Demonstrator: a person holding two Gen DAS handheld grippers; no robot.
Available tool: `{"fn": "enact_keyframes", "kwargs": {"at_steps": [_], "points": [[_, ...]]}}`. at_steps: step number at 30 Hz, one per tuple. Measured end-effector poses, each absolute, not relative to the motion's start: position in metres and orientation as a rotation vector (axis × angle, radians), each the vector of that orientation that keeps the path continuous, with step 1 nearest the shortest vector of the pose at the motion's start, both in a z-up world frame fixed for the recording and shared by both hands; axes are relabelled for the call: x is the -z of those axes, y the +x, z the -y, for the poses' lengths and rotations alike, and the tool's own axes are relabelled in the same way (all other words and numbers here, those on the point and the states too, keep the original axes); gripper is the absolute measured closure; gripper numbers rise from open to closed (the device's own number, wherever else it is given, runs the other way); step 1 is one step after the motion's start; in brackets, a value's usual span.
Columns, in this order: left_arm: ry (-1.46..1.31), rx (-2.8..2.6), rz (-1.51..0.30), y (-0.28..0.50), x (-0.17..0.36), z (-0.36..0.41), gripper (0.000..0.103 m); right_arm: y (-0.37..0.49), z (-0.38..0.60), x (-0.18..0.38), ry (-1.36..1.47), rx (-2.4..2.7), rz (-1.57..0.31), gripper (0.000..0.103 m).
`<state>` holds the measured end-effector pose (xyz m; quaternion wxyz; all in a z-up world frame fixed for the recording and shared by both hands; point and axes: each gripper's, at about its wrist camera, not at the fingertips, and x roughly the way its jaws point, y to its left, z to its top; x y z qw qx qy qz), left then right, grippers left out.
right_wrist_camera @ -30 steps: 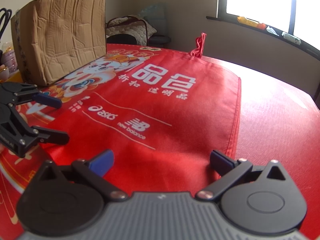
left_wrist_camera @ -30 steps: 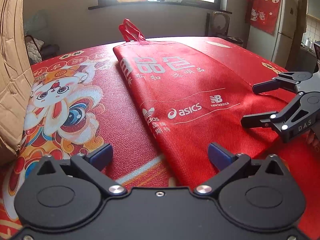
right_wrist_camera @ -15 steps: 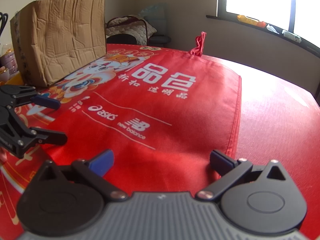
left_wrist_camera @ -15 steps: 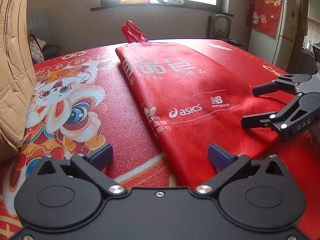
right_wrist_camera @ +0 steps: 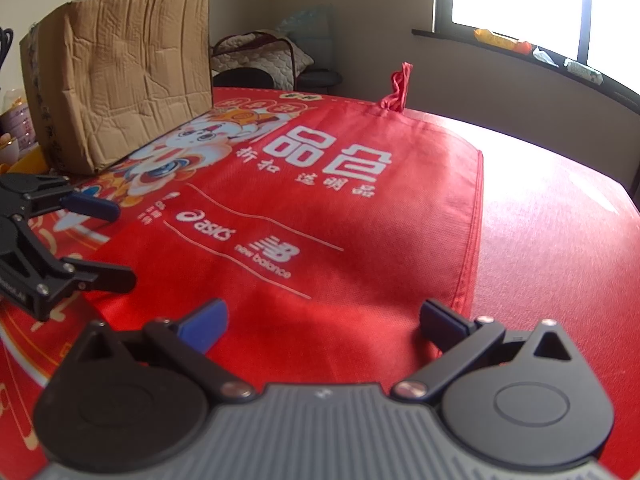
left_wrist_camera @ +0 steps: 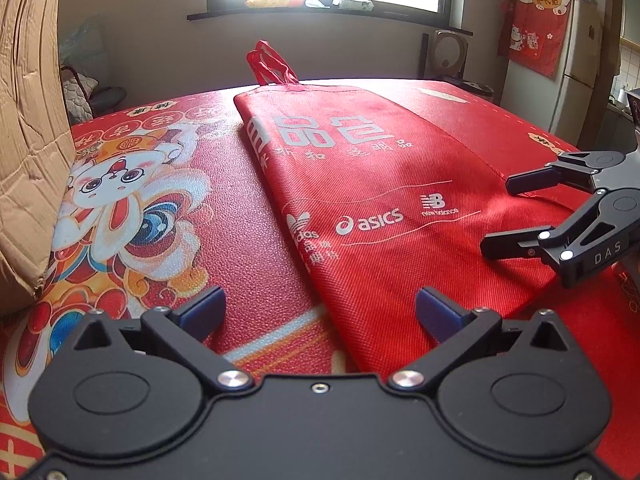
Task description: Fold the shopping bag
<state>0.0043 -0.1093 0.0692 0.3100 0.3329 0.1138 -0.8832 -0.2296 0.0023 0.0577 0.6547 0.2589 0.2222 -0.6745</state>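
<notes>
A red shopping bag (left_wrist_camera: 376, 184) (right_wrist_camera: 320, 208) with white logos and lettering lies flat on the red table, its handles (left_wrist_camera: 270, 62) (right_wrist_camera: 398, 86) sticking up at the far end. My left gripper (left_wrist_camera: 320, 312) (right_wrist_camera: 116, 244) hovers open at the bag's near left corner, one blue pad over the table mat, the other over the bag. My right gripper (right_wrist_camera: 324, 320) (left_wrist_camera: 496, 212) is open above the bag's near right corner. Nothing is held between either pair of fingers.
A cardboard box (left_wrist_camera: 28, 128) (right_wrist_camera: 116, 92) stands on the table left of the bag. The table cover (left_wrist_camera: 132, 200) shows a cartoon lion print. A window, a fan (left_wrist_camera: 450, 52) and a fridge (left_wrist_camera: 572, 56) lie beyond the table.
The left gripper has drifted slightly, shifting the view so the bag sits a little lower and to the right. Both grippers stay open; the bag has not moved.
</notes>
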Motion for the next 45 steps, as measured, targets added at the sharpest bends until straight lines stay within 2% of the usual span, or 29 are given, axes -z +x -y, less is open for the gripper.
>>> {"fn": "enact_keyframes", "kwargs": {"at_steps": [9,12,16,21,25,31,35,45], "points": [[0.878,2.332,-0.299,0.014,-0.067,0.114,0.0,-0.236,-0.003,-0.061,0.605,1.505,-0.508,0.001],[0.878,2.331,-0.299,0.013,-0.067,0.113,0.0,-0.25,0.002,-0.075,0.674,1.47,-0.473,0.001],[0.877,2.329,-0.301,0.015,-0.067,0.117,0.0,-0.26,0.012,-0.106,0.611,1.46,-0.439,0.001],[0.877,2.33,-0.301,0.016,-0.067,0.119,0.0,-0.255,0.057,-0.13,0.513,1.402,-0.569,0.001],[0.876,2.33,-0.301,0.016,-0.067,0.12,0.0,-0.252,0.102,-0.113,0.518,1.316,-0.639,0.001],[0.876,2.331,-0.303,0.019,-0.067,0.124,0.0,-0.247,0.136,-0.056,0.616,1.219,-0.687,0.001],[0.877,2.33,-0.299,0.012,-0.069,0.114,0.0,-0.247,0.126,-0.044,0.549,1.234,-0.608,0.001],[0.877,2.33,-0.3,0.013,-0.069,0.115,0.0,-0.244,0.128,-0.046,0.546,1.235,-0.61,0.001]]}}
